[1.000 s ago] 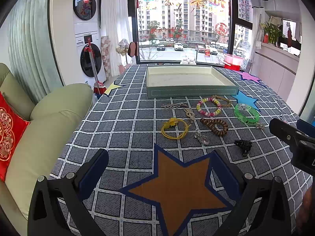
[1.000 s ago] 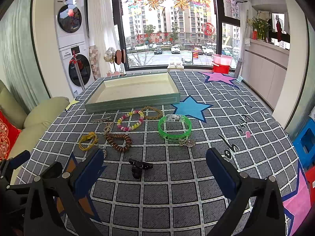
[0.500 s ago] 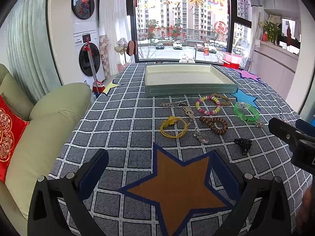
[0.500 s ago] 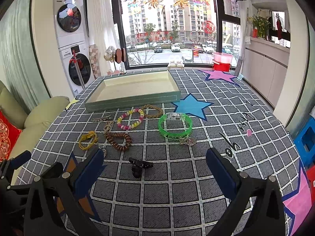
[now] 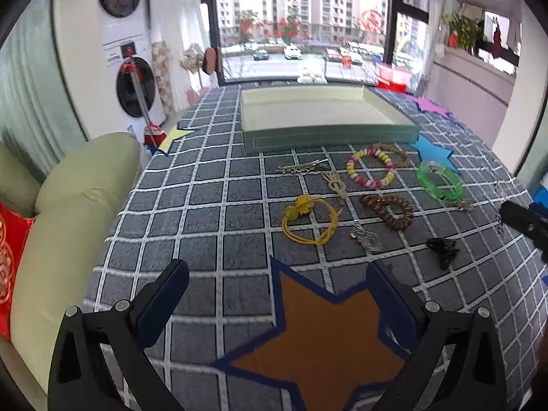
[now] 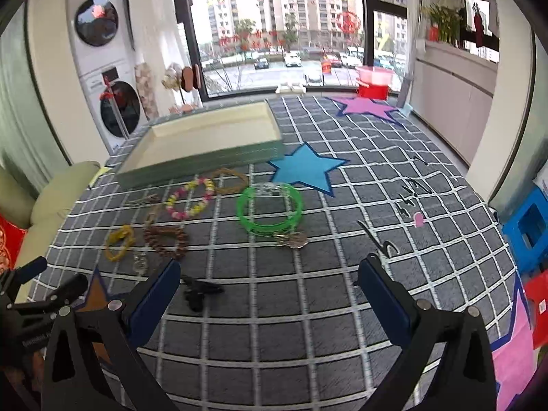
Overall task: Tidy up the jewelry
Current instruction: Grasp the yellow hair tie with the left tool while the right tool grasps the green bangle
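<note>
Jewelry lies loose on the checked tablecloth in front of a shallow green tray (image 5: 328,135) (image 6: 205,159). I see a yellow cord bracelet (image 5: 310,221) (image 6: 118,243), a brown bead bracelet (image 5: 387,210) (image 6: 166,239), a pink-and-yellow bead bracelet (image 5: 370,167) (image 6: 190,198), a green bangle (image 5: 440,183) (image 6: 270,210), a black clip (image 5: 443,251) (image 6: 198,291) and a silver pendant (image 5: 366,239). My left gripper (image 5: 277,291) is open and empty, short of the yellow cord bracelet. My right gripper (image 6: 270,287) is open and empty, just behind the green bangle.
A green sofa (image 5: 72,205) with a red cushion borders the table's left edge. Coloured paper stars lie on the cloth: orange (image 5: 322,335), blue (image 6: 306,169), purple (image 6: 364,106). A blue stool (image 6: 529,229) stands at the right. A red tub (image 6: 373,82) sits by the window.
Both grippers have moved forward toward the jewelry, so the tray and bracelets appear closer. Both stay open and empty. Nothing on the table has moved.
</note>
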### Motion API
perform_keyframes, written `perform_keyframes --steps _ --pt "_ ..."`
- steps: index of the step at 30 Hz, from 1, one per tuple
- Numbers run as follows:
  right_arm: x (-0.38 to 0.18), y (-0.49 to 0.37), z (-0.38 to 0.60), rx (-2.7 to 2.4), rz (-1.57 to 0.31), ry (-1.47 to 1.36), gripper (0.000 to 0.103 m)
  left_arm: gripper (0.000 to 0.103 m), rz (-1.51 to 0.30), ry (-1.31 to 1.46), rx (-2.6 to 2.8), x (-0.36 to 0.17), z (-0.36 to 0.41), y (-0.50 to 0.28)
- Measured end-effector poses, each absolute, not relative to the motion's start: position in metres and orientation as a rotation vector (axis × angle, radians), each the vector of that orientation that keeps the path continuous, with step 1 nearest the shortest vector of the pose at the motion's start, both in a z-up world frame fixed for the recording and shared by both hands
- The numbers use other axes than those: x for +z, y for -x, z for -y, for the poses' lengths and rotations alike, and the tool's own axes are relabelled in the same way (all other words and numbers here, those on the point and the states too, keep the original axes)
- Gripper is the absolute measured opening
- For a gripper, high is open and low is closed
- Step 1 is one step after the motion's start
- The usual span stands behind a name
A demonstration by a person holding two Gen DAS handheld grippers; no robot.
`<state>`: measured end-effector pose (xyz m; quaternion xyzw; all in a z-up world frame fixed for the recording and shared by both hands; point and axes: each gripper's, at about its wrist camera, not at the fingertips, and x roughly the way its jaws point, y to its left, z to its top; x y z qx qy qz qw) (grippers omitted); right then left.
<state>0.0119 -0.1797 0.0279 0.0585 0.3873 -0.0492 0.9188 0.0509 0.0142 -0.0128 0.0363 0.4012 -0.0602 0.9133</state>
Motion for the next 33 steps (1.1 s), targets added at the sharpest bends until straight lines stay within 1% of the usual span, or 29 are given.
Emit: perform_keyframes --steps 6,16,18,19,22,23,24,26,27,28,29,30,31,32,33 --pt "0.020 -0.042 0.201 -0.102 -0.879 -0.158 0.103 0.103 -0.871 -0.088 -0.170 -0.019 -0.018 -0.082" --pt "-0.005 -0.106 0.233 -0.124 -1.029 -0.281 0.103 0.103 -0.996 -0.101 -0.257 -0.046 -0.008 -0.119" --pt "-0.012 -0.118 0.235 -0.129 -1.060 -0.278 0.100 0.103 -1.002 -0.105 -0.267 -0.048 -0.004 -0.124" --pt "-0.015 -0.123 0.235 -0.131 -1.073 -0.271 0.096 0.103 -1.007 -0.111 -0.273 -0.049 -0.002 -0.126" --pt "-0.025 -0.136 0.233 -0.133 -1.115 -0.246 0.088 0.103 -1.009 -0.139 -0.278 -0.050 0.003 -0.130" --pt "-0.026 -0.139 0.231 -0.142 -1.117 -0.218 0.087 0.103 -1.007 -0.144 -0.283 -0.050 0.004 -0.131" --pt "-0.026 -0.141 0.229 -0.141 -1.120 -0.199 0.082 0.101 -1.006 -0.147 -0.288 -0.050 0.005 -0.133" --pt "-0.026 -0.145 0.226 -0.141 -1.129 -0.157 0.075 0.093 -0.994 -0.152 -0.306 -0.048 0.006 -0.133" --pt "-0.027 -0.146 0.223 -0.140 -1.134 -0.135 0.073 0.088 -0.993 -0.156 -0.312 -0.047 0.007 -0.133" --pt "-0.026 -0.147 0.221 -0.120 -1.135 -0.118 0.069 0.085 -0.990 -0.159 -0.319 -0.046 0.008 -0.133" --pt "-0.026 -0.147 0.219 -0.120 -1.138 -0.098 0.065 0.075 -0.984 -0.162 -0.328 -0.045 0.009 -0.133" --pt "-0.026 -0.147 0.217 -0.114 -1.136 -0.087 0.063 0.065 -0.978 -0.167 -0.335 -0.045 0.011 -0.134" --pt "-0.025 -0.147 0.216 -0.108 -1.137 -0.086 0.057 0.058 -0.975 -0.172 -0.345 -0.044 0.013 -0.134" --pt "-0.025 -0.148 0.216 -0.106 -1.139 -0.085 0.051 0.040 -0.969 -0.178 -0.357 -0.043 0.014 -0.133" --pt "-0.024 -0.148 0.216 -0.101 -1.139 -0.085 0.046 0.030 -0.969 -0.178 -0.371 -0.043 0.016 -0.133"
